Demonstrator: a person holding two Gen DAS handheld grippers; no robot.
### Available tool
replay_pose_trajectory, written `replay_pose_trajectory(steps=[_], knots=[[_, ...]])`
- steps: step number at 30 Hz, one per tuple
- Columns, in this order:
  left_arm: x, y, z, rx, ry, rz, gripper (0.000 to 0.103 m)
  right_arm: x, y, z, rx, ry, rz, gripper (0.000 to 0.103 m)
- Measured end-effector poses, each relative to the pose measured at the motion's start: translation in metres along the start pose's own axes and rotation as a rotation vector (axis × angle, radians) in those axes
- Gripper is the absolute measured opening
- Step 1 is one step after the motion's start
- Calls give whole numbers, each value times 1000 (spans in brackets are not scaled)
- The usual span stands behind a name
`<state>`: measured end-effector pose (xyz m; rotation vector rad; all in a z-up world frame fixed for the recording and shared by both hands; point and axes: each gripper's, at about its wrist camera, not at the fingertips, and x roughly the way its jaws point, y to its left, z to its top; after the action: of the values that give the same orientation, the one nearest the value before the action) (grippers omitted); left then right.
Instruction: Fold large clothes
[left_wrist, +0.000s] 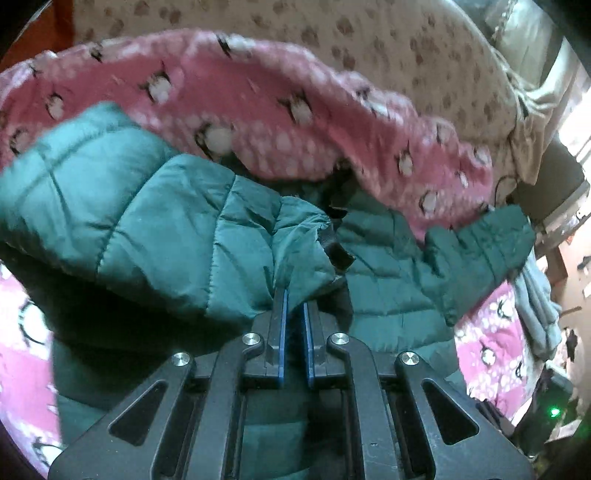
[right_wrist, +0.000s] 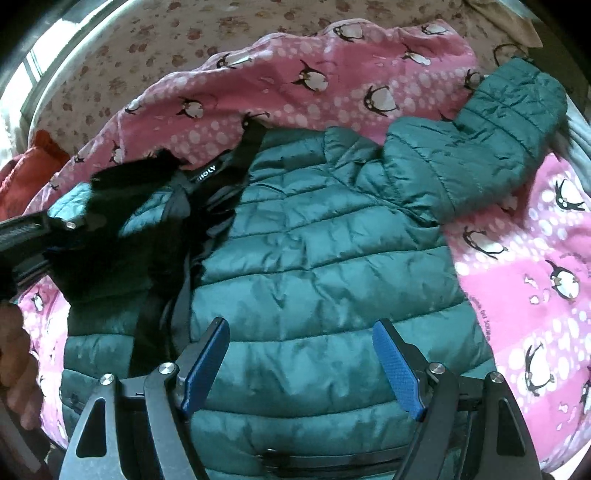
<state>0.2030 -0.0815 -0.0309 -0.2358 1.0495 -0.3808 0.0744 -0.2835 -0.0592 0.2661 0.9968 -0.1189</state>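
Pinching a fold of the teal quilted jacket (left_wrist: 155, 221) between near-closed jaws, the left gripper (left_wrist: 294, 299) lifts one sleeve. The right gripper (right_wrist: 301, 343) hovers spread over the jacket body — which lies on a pink penguin blanket (right_wrist: 517, 280).

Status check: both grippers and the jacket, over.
Left gripper shut on a jacket sleeve, lifted over the body. Right gripper open, above the teal puffer jacket. Far sleeve splayed onto the penguin blanket.

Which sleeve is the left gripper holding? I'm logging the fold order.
The lifted sleeve, pinched at its cuff by the left gripper. The other sleeve lies flat on the penguin blanket, ungripped.
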Motion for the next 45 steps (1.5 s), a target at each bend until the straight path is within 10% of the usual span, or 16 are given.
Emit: replay_pose_trajectory(steps=[9, 18, 30, 45], knots=[[23, -8, -25, 39, 68, 21, 9, 4, -13, -6, 22, 27, 36, 78], [-62, -7, -30, 129, -63, -14, 59, -1, -30, -2, 122, 31, 112, 78], [-107, 90, -35, 1, -155, 237, 60, 11, 11, 9, 105, 68, 246, 78], [-75, 128, -49, -38, -111, 312, 60, 45, 45, 37, 154, 73, 319, 78]])
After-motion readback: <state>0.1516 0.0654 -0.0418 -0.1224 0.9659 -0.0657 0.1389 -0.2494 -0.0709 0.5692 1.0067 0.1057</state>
